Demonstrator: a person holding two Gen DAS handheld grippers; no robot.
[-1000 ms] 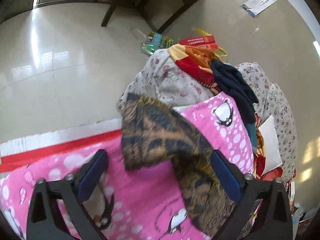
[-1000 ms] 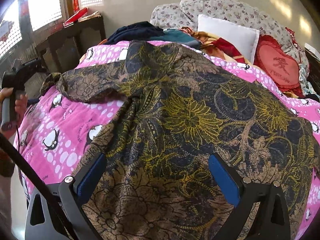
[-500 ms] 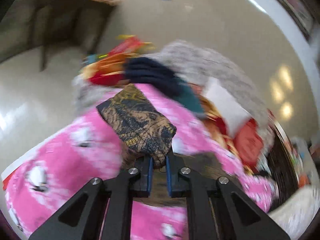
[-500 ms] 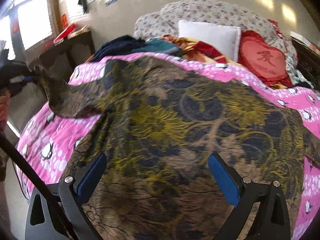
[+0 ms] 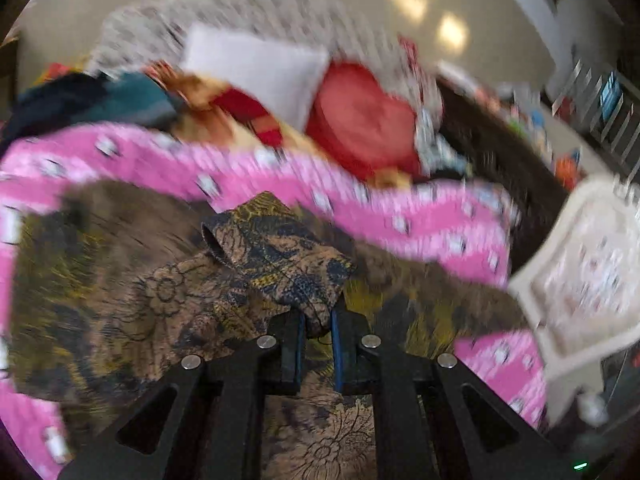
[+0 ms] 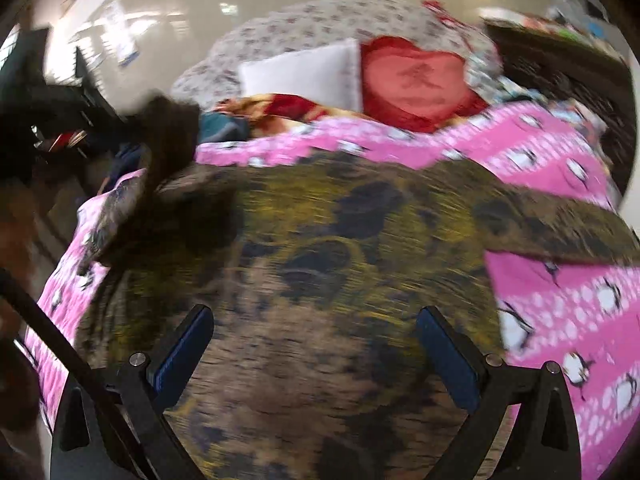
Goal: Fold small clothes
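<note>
A brown, gold and navy floral garment (image 6: 320,272) lies spread over a pink penguin-print blanket (image 6: 560,288) on a bed. My left gripper (image 5: 318,320) is shut on the garment's sleeve (image 5: 276,256), holding it lifted over the garment's body (image 5: 120,300). Seen from the right wrist, that left gripper (image 6: 116,120) hangs at the upper left with the dark sleeve end (image 6: 172,124) dangling from it. My right gripper (image 6: 314,344) stands open above the garment, nothing between its blue pads. Both views are motion-blurred.
At the head of the bed lie a white pillow (image 6: 304,72), a red heart cushion (image 6: 412,80), a floral quilt (image 6: 320,20) and a pile of other clothes (image 5: 100,100). A cream patterned thing (image 5: 580,272) stands at the bed's right side. A hand (image 6: 16,216) shows at the left.
The left gripper closed on the sleeve and swung it across toward the garment's middle, rolling as it went. The right gripper shifted sideways over the garment and stayed open.
</note>
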